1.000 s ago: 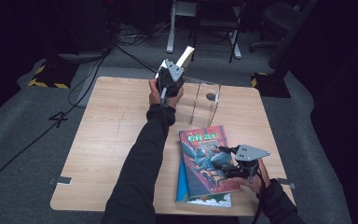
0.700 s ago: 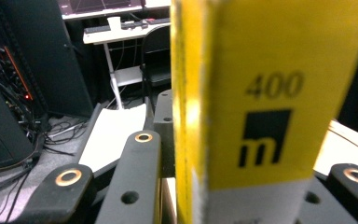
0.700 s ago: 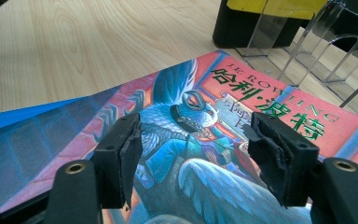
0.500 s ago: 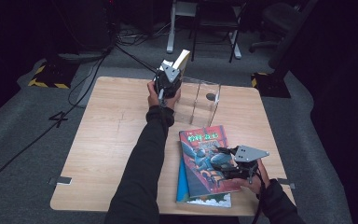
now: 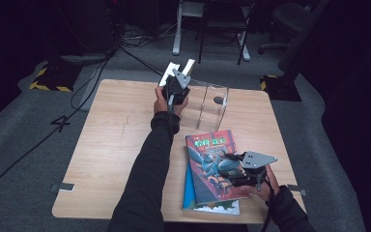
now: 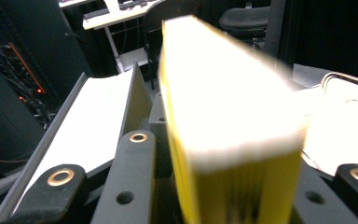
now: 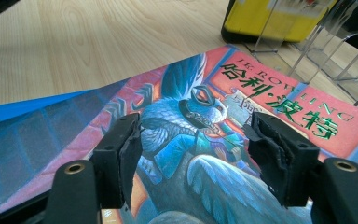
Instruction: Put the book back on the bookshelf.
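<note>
Yellow book (image 6: pixel 223 140) in the just-loosening left gripper (image 5: pixel 178 82) beside the clear stand (image 5: pixel 212 104); right gripper (image 7: pixel 196 154) agape, empty, over the red book (image 7: pixel 284 112).

We are looking at a lab or studio workspace — a bare wooden table (image 5: pixel 116 145) stands alone on grey carpet (image 5: pixel 24 159), ringed by darkness. Cables (image 5: pixel 96 63) trail across the floor, yellow-and-black hazard tape (image 5: pixel 48 79) marks a stand's base, and office chairs (image 5: pixel 290 19) and a desk (image 5: pixel 193 9) with a keyboard (image 6: pixel 135 4) wait behind — no homely touches.
</note>
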The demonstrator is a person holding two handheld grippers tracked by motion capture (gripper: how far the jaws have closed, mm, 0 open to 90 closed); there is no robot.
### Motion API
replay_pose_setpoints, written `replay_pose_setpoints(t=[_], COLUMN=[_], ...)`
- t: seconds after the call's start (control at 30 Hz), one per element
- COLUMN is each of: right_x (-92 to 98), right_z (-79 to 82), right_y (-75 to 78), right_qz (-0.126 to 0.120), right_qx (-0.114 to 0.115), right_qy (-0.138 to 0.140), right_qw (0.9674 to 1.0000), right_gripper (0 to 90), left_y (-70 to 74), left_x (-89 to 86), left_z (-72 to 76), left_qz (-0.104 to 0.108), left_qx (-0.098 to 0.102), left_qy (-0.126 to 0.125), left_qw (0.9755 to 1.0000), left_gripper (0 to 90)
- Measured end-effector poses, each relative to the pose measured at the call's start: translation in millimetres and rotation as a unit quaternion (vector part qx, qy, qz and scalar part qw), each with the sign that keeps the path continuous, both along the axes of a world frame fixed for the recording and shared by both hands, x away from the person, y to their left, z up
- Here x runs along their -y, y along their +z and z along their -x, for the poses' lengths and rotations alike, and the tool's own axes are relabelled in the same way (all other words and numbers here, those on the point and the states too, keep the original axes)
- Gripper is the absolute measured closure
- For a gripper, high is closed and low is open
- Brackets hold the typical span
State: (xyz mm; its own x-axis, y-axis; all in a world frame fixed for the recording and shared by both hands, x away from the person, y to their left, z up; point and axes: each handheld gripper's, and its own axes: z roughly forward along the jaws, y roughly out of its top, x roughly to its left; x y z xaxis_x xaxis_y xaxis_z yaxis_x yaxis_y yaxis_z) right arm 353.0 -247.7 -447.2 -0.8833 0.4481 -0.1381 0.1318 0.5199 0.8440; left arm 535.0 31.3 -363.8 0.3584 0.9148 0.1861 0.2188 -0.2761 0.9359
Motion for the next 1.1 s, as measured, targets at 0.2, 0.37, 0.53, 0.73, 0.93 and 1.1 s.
replay_pose_setpoints(t=[0.2, 0.37, 0.53, 0.73, 0.93, 1.1], right_x=[-1.1, -1.5, -1.2, -1.9, -2.5, -2.9], right_z=[-0.1, 0.2, -0.4, -0.1, -0.1, 0.1], right_y=[-0.5, -0.8, -1.3, -1.4, -2.7, -3.2], right_qz=[0.003, 0.005, 0.003, 0.004, 0.006, 0.009], right_qx=[-0.003, -0.005, -0.009, -0.01, -0.012, -0.012], right_qy=[0.002, 0.004, 0.004, 0.005, 0.006, 0.005], right_qw=[1.0, 1.0, 1.0, 0.9999, 0.9999, 0.9999], right_gripper=[35.8, 35.8, 35.8, 35.8, 35.7, 35.7], left_y=[2.1, 9.3, 14.9, 14.2, 7.9, -1.1], left_x=[-4.7, -9.4, -21.6, -37.9, -53.6, -69.1], left_z=[0.4, 6.2, 18.3, 35.6, 62.2, 81.5], left_qz=[0.007, 0.019, 0.028, 0.047, 0.059, 0.069], left_qx=[-0.009, -0.008, -0.002, 0.008, 0.022, 0.028], left_qy=[-0.011, -0.027, -0.038, -0.047, -0.071, -0.079], left_qw=[0.9999, 0.9994, 0.9989, 0.9977, 0.9955, 0.9941], left_gripper=[71.2, 65.3, 62.6, 55.2, 51.8, 50.0])
